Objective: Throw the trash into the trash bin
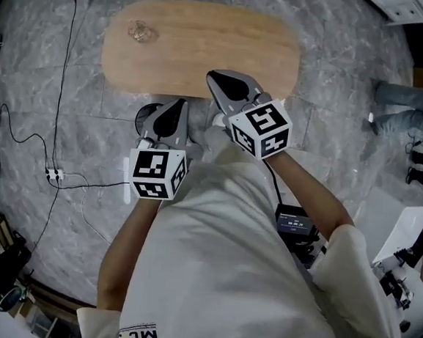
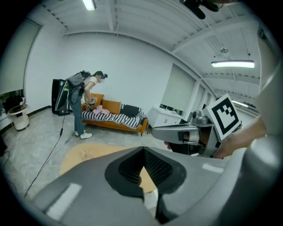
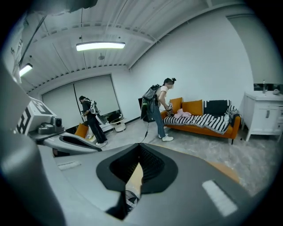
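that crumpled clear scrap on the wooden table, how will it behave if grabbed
The crumpled scrap looks thin and see-through, so it is probably very light and would squash between jaws. Its wrinkled shape suggests it won't roll, though the smooth wooden table may let it slide when nudged.

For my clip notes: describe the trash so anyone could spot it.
Find the oval wooden table on the grey floor. Near its left end in the head view lies a small crumpled clear scrap, the only thing on it.

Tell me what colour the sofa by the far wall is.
The sofa is orange, with a striped cover; best in the right gripper view.
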The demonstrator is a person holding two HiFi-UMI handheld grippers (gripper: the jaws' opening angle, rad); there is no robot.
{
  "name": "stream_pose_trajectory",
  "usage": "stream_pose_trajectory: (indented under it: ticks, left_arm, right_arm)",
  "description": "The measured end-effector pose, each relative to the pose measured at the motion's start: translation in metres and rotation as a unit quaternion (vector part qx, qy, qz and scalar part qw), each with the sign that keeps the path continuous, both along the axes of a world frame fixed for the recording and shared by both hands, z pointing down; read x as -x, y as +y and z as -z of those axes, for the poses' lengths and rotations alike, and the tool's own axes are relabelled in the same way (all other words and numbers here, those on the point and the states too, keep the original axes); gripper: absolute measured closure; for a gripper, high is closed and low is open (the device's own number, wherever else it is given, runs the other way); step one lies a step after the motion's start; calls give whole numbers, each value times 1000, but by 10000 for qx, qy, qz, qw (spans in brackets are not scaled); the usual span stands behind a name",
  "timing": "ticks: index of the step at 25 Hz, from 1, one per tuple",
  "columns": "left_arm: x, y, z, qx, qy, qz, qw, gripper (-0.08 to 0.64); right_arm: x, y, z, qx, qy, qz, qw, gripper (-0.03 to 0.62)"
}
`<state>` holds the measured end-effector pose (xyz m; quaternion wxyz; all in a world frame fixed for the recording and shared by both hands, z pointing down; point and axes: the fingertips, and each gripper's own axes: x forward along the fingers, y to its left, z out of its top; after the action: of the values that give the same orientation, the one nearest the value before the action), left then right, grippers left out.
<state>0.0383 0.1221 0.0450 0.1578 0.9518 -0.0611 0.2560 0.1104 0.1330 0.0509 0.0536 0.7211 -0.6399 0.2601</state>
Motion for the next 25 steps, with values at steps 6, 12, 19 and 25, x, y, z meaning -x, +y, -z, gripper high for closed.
stream_pose_trajectory:
  ticks: [6,12,19,25]
  left_arm:
    - [-26,10,42,-89,451,-370,9983,560]
    - [-43,28,62,-127,714,-691,9950,560]
    - [-77,70,101,-110,1305,-1107,9852,560]
    - [-98,107,117,-416,1448,-1290,9801,560]
  right_arm:
    - [-8,31,50,-382,176,-323,9986,566]
    - [-6,58,79,-780,150,-811,9935,568]
    - [-20,95,108,-1130,443,-1686,9782,568]
    - [-40,138,117,-1180,617,-2120,9682,568]
